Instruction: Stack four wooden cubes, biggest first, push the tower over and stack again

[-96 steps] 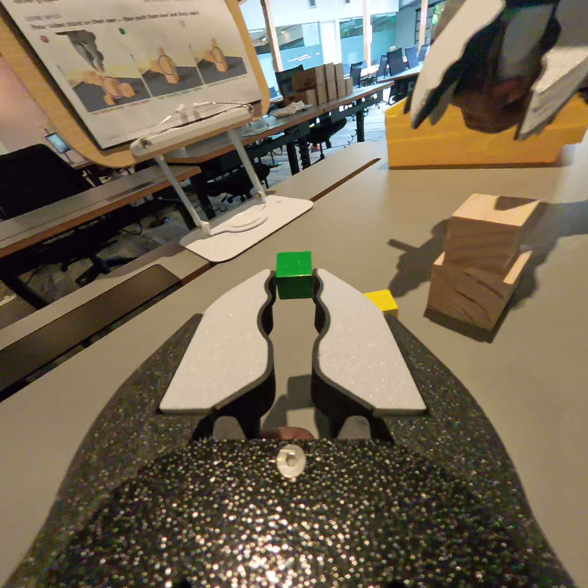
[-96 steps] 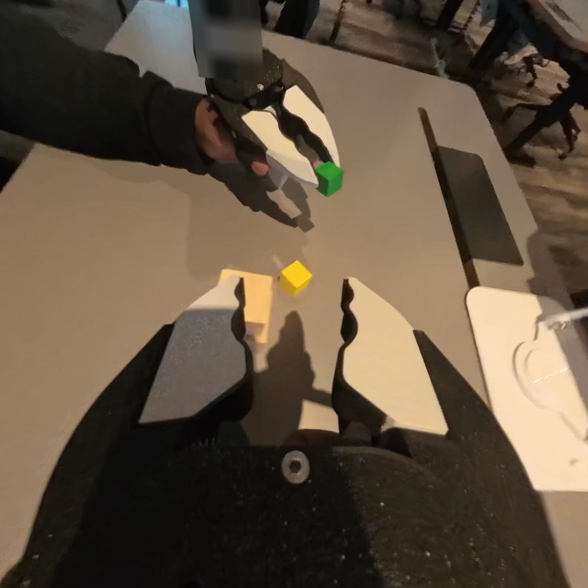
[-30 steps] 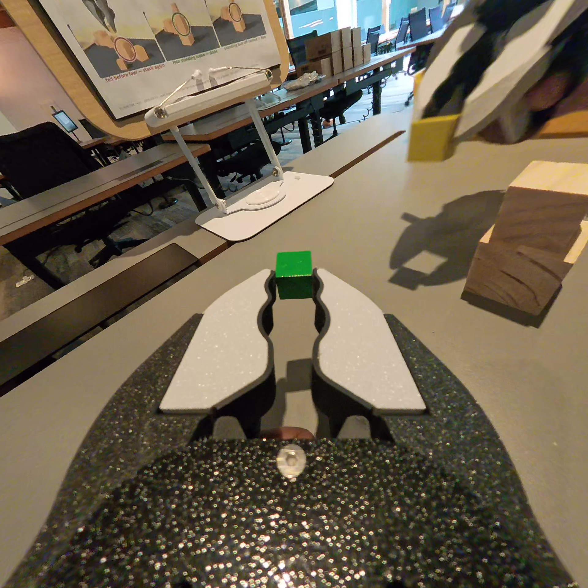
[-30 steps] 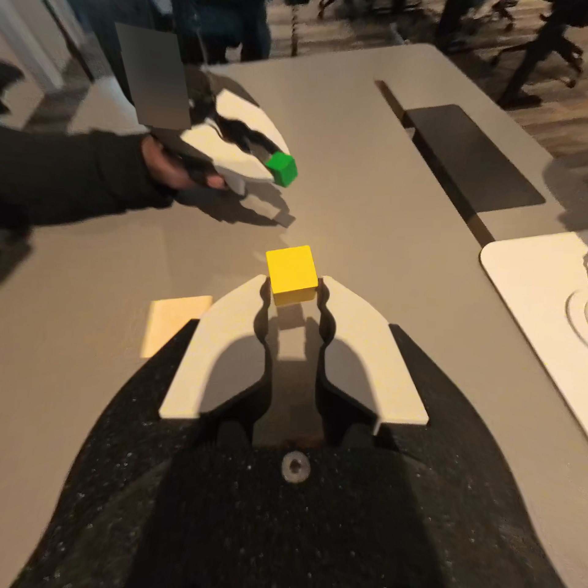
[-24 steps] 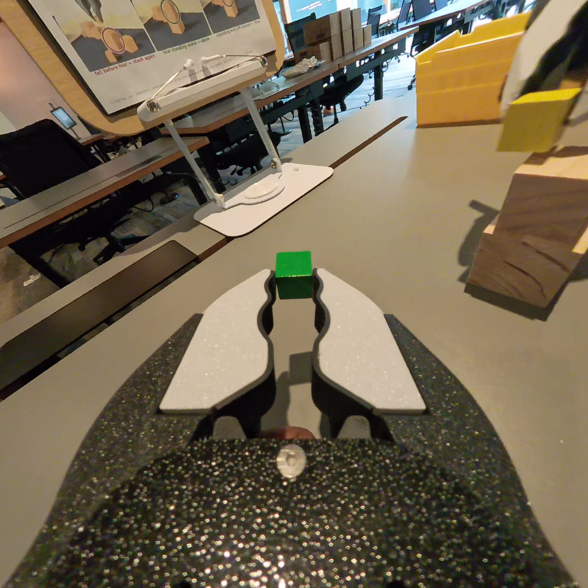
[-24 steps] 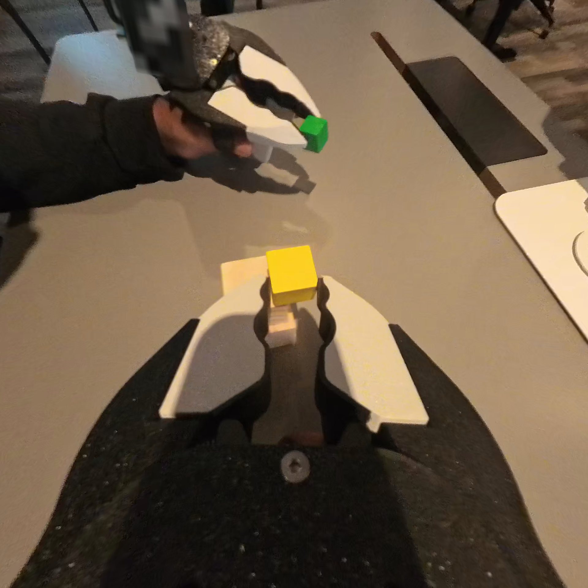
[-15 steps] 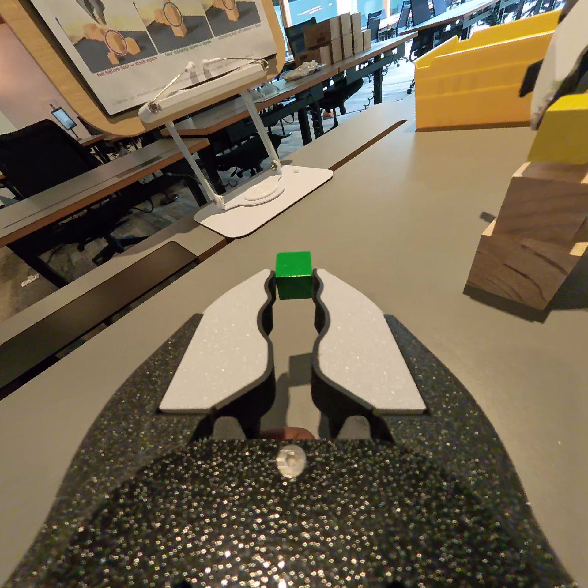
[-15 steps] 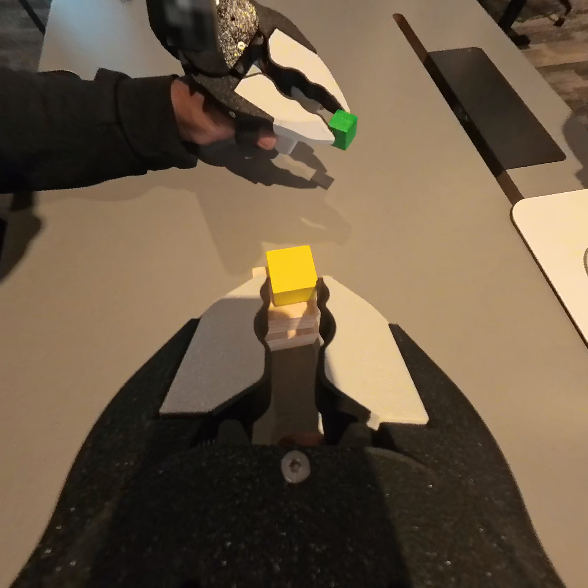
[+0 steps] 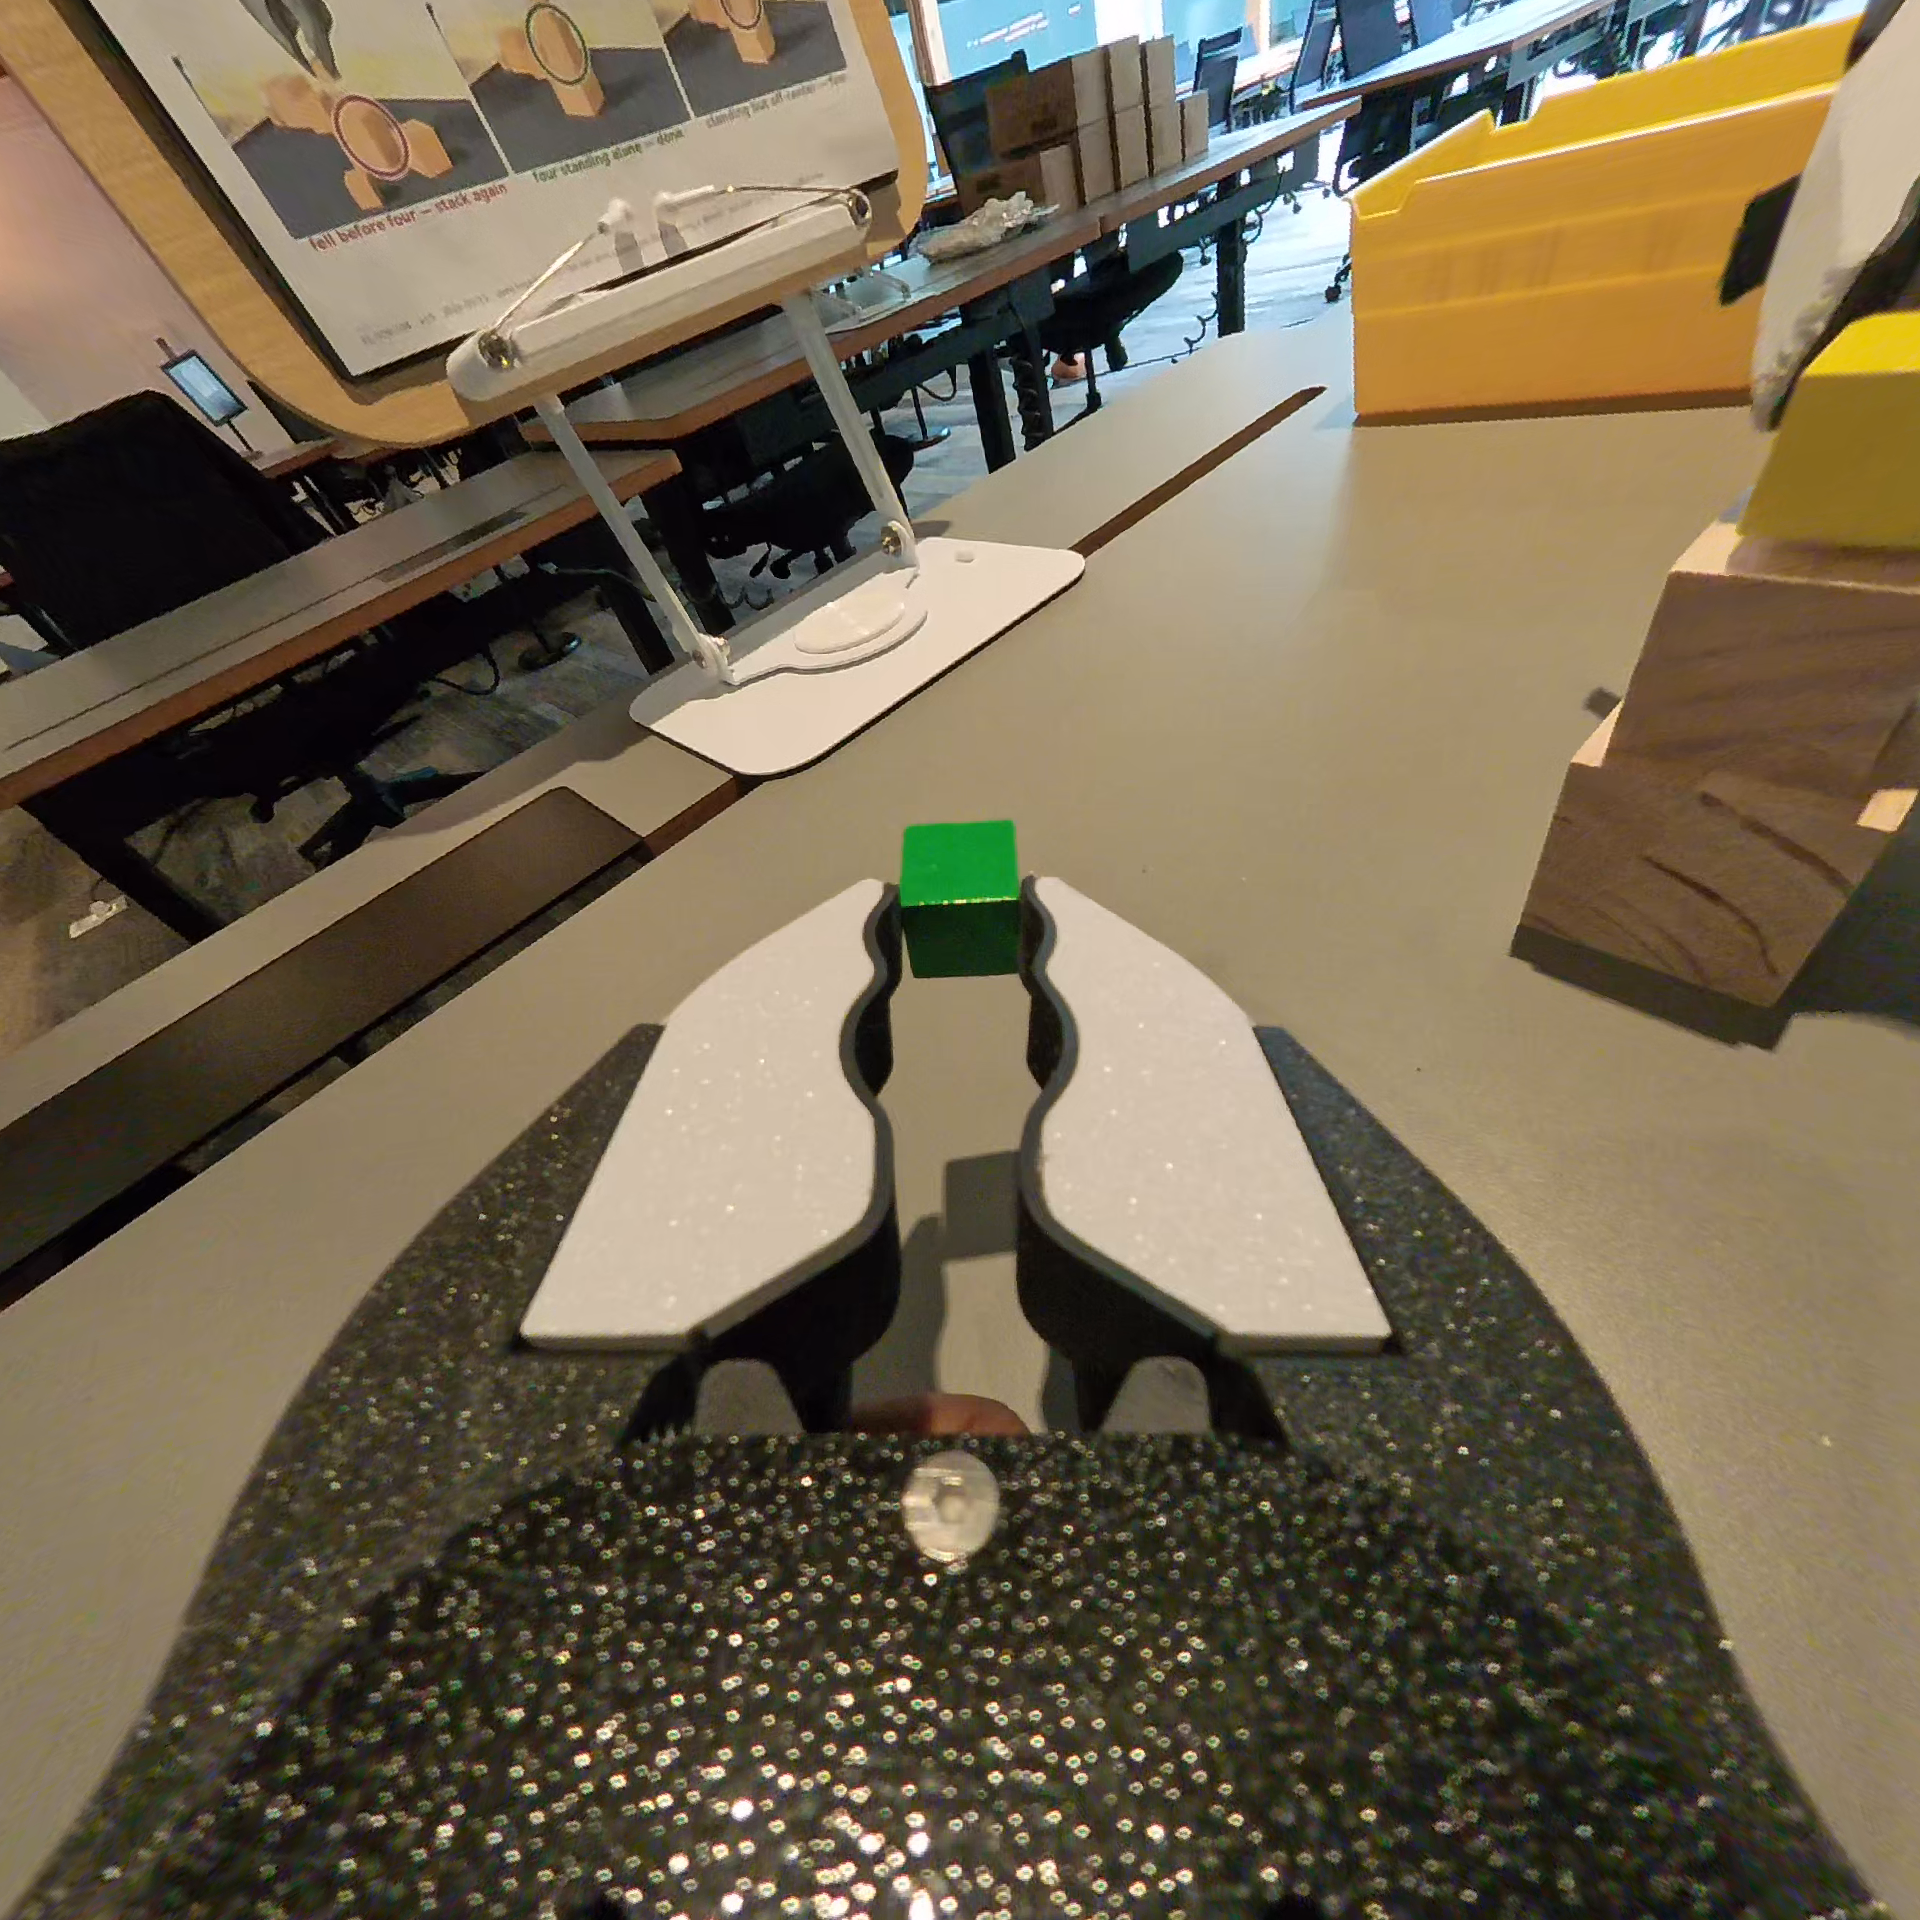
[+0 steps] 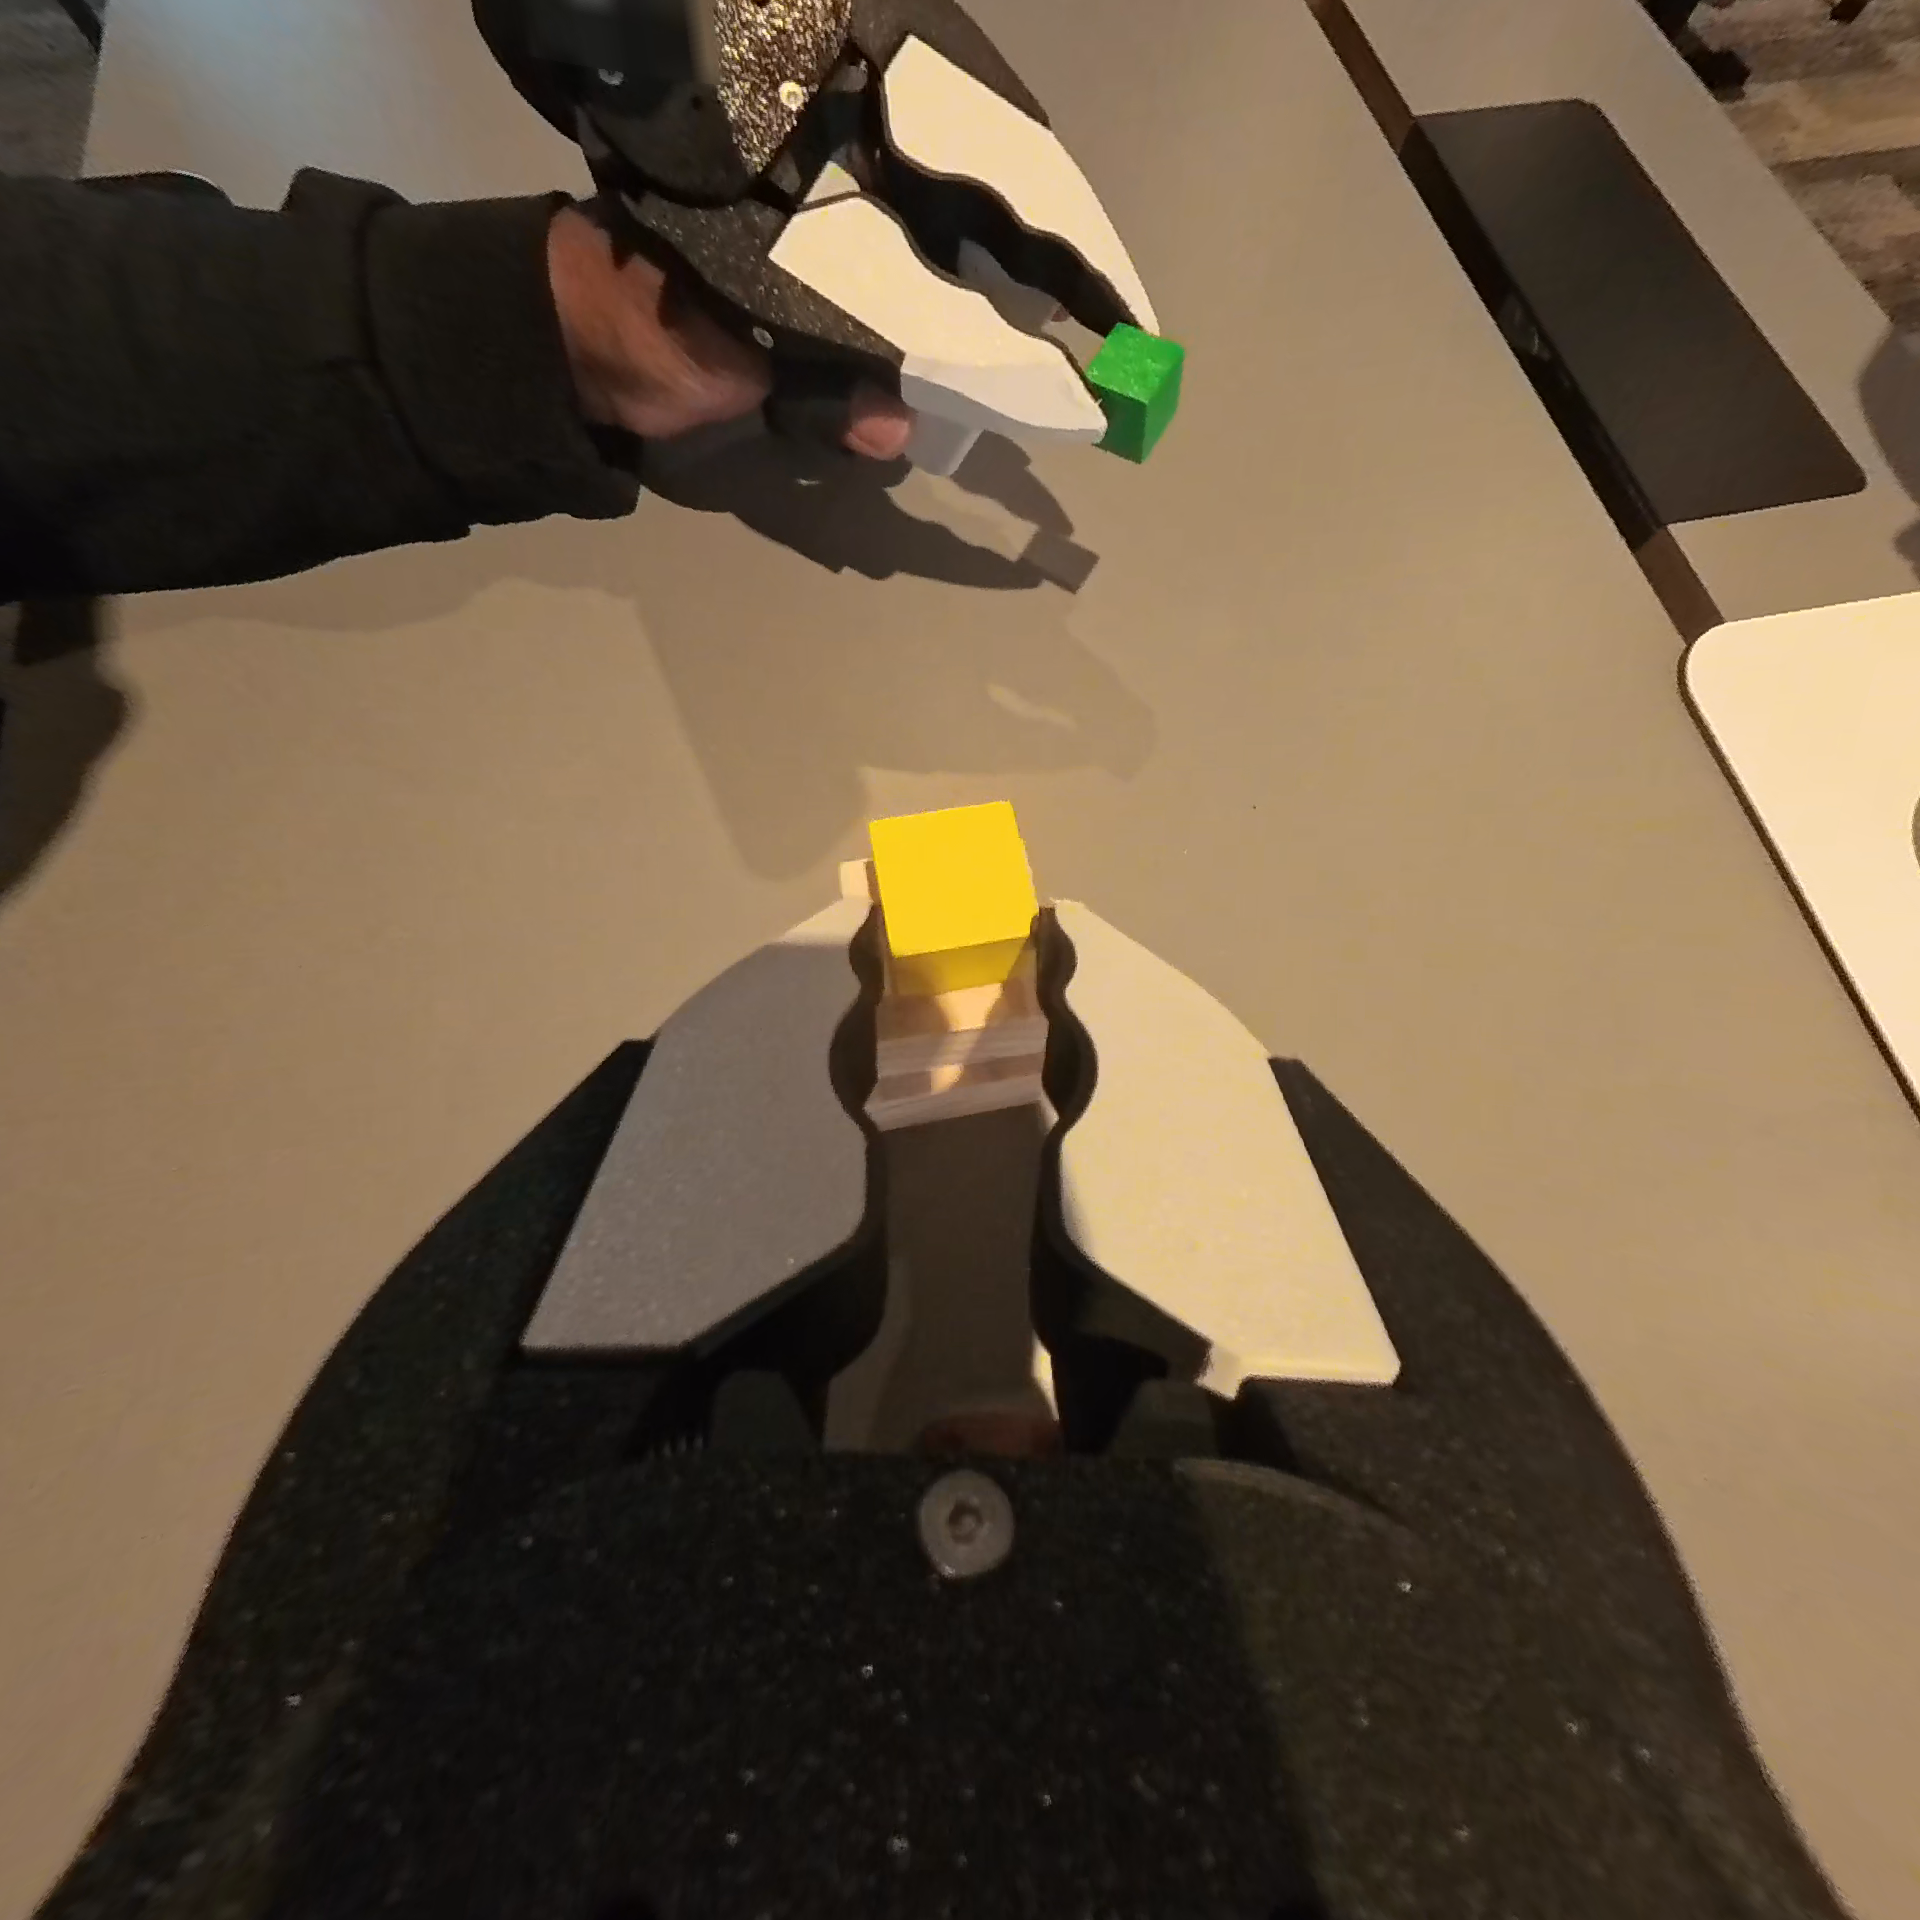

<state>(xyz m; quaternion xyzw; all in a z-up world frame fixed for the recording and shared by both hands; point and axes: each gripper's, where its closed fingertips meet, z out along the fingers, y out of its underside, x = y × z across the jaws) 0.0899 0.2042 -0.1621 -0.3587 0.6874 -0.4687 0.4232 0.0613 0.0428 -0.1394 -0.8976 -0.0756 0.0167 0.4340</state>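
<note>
My left gripper (image 9: 958, 906) is shut on a small green cube (image 9: 958, 899) and holds it above the grey table (image 9: 1247, 727). To its right stands a stack: a big wooden cube (image 9: 1704, 894), a smaller wooden cube (image 9: 1787, 675) on it, and a yellow cube (image 9: 1849, 457) on top. My right gripper (image 10: 954, 935) is shut on the yellow cube (image 10: 951, 883), which rests on the wooden stack (image 10: 961, 1070) below. In the right wrist view the left gripper (image 10: 1081, 384) holds the green cube (image 10: 1138, 390) beyond the stack.
A white lamp stand with a flat base (image 9: 862, 644) stands at the far table edge; its base also shows in the right wrist view (image 10: 1829, 790). Yellow bins (image 9: 1558, 270) sit at the back right. A black inset panel (image 10: 1621, 301) lies in the table. Some 15 cm of space lies between my two pairs of fingers.
My right gripper carried the yellow cube over the wooden stack and lowered it onto the top. My left gripper kept its hold on the green cube and barely moved.
</note>
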